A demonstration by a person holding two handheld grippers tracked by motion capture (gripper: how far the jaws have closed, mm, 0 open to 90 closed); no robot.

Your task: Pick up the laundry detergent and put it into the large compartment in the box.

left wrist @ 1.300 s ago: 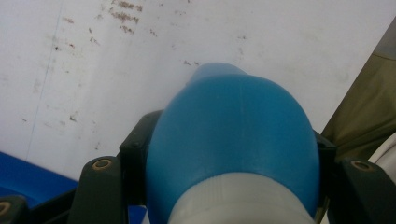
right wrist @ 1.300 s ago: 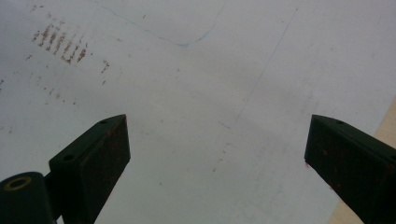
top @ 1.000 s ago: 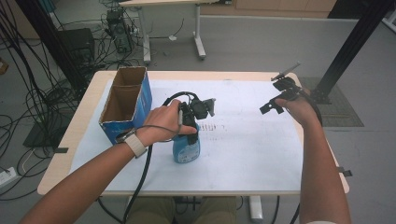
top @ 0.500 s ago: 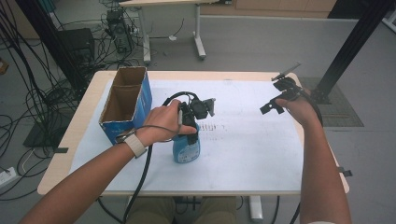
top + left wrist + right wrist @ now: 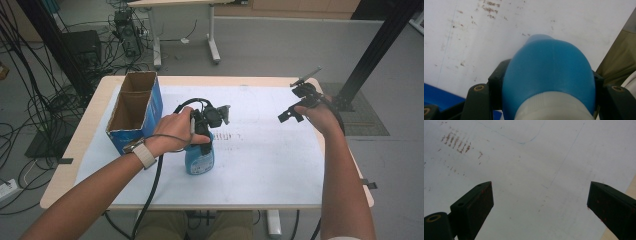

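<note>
The floor around my table is grey, with lots of black cables lying at nine o'clock and a second desk far off at twelve. My table [image 5: 75, 165] has a wooden top with a big white sheet [image 5: 270, 165] on it. The sheet has small brown marks and a thin blue line.

My left tongs [image 5: 202, 137] come down from above on a blue bottle [image 5: 200, 159]. The bottle stands upright near the middle of the sheet, a little toward seven o'clock from the centre. In the left gripper view the bottle's round blue shoulder [image 5: 549, 67] sits tight between the two black jaws, and its white neck is at the bottom. So my left tongs are squeezing the bottle. A black cable hangs from them down past the table's near edge.

An open blue cardboard box [image 5: 136, 111] stands at ten o'clock, near the bottle but not touching it.

My right tongs [image 5: 290, 112] are well apart from the bottle, up at two o'clock over the sheet. Their jaws are wide, with nothing but white sheet between them.
</note>
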